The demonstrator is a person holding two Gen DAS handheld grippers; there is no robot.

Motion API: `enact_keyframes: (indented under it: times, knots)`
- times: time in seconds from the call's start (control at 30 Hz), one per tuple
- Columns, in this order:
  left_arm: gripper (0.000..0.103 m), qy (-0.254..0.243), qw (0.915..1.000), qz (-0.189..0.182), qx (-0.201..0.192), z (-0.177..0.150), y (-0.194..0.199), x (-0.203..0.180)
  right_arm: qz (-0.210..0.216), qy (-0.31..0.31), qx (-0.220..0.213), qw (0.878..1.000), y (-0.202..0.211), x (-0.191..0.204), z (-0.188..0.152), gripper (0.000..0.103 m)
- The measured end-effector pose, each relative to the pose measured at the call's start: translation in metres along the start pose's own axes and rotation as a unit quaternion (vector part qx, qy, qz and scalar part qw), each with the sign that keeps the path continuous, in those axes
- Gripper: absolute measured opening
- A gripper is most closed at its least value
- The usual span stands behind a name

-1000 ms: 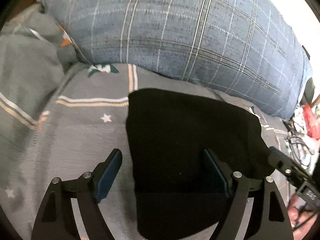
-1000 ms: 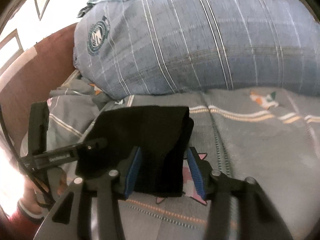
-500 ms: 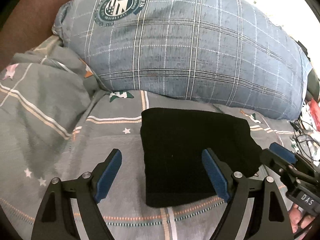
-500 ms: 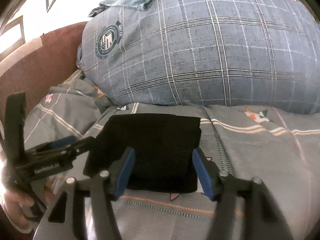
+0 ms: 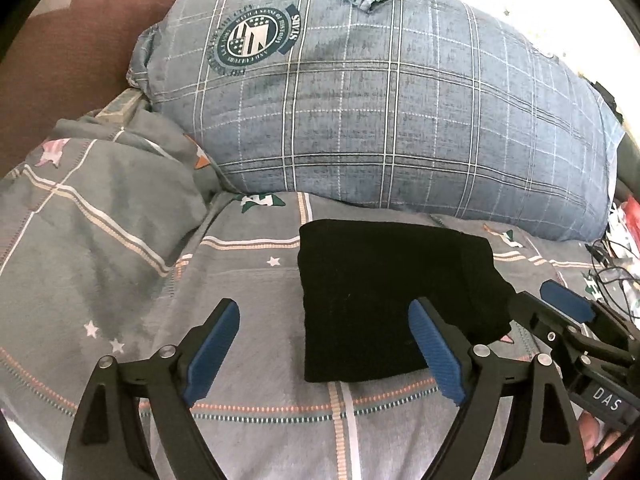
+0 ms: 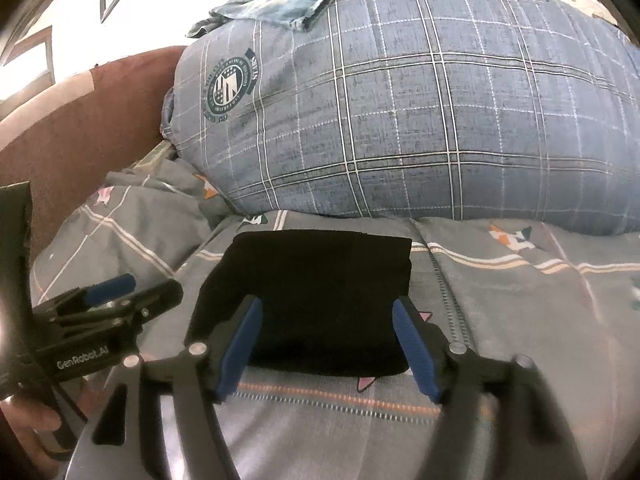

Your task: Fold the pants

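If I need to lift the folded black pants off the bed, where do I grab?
Pinch the near folded edge of the black pants, coming in low from the front. It lies flat on the bed sheet as a thick stacked edge facing the right tool.

Pillow [image 5: 400, 120], plaid blue: round crest [image 5: 254, 40] near its upper left corner, side ribbon reads "STARS"; ring lettering too small to read
Same crest [image 6: 230, 86] in right wrist view: lettering unreadable
Right gripper [image 5: 566, 308] body, at right edge of left wrist view: white "DAS", rest of the word cut off
Left gripper [image 6: 110, 286] body, at left edge of right wrist view: white "GenRobot.AI"
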State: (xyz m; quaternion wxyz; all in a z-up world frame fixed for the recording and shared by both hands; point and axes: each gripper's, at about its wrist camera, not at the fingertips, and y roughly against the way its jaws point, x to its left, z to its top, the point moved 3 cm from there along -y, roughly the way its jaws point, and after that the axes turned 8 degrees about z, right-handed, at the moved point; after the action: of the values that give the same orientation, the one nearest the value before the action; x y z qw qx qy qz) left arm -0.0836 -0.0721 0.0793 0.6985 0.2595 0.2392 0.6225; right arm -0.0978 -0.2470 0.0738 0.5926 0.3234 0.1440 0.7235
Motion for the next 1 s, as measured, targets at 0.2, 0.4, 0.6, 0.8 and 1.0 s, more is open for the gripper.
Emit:
enact_keyframes:
  times: [0.2,0.4,0.6,0.8,1.0]
  knots:
    - [0.087,-0.003,0.9999,0.012,-0.011,-0.005,0.011,-0.001,0.002,-0.008,-0.003,1.0,0.006,-0.001,-0.001,0.072]
    - [0.087,-0.011,0.9996,0.023,-0.015,-0.01,0.017,-0.005,0.003,-0.007,-0.003,1.0,0.009,0.0,-0.002,0.073]
    - [0.087,-0.011,0.9994,0.025,-0.022,-0.011,0.023,-0.005,0.004,-0.007,-0.002,1.0,0.011,0.002,-0.005,0.073]
    - [0.087,-0.013,0.9993,0.026,-0.026,-0.013,0.027,-0.006,0.005,-0.005,-0.002,1.0,0.012,0.004,-0.007,0.074]
    - [0.087,-0.014,0.9993,0.025,-0.024,-0.013,0.028,-0.007,0.006,-0.006,-0.001,1.0,0.012,0.005,-0.007,0.074]
